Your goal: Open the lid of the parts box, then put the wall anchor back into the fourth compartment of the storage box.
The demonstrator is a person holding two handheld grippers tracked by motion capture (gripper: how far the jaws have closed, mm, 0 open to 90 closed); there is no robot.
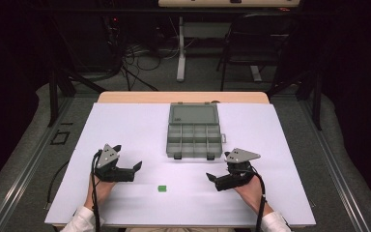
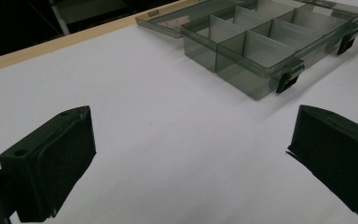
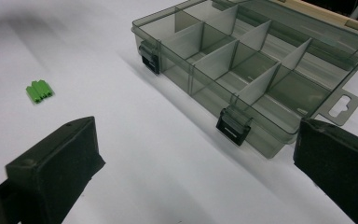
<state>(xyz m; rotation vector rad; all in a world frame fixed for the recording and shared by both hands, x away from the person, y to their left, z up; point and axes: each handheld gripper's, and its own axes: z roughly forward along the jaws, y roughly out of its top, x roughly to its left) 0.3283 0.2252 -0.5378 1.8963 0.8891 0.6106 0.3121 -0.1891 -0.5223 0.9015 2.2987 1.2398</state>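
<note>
Both my tongs are released, gripping nothing: left tongs (image 1: 136,167) and right tongs (image 1: 211,178) flank the green block (image 1: 162,188); the open box (image 1: 194,140) lies ahead.

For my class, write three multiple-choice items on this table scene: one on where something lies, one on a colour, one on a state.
1. Where does the small block lie?
A. inside the box
B. on the table between the two grippers
C. on the floor

2. What colour is it?
A. red
B. blue
C. green

3. How is the compartment box?
A. lid open, compartments empty
B. shut and latched
C. open and full

Answers: 1 B, it rests on the white table between the left gripper and right gripper; 2 C, plainly green; 3 A, the lid lies back and every compartment is bare.
</note>
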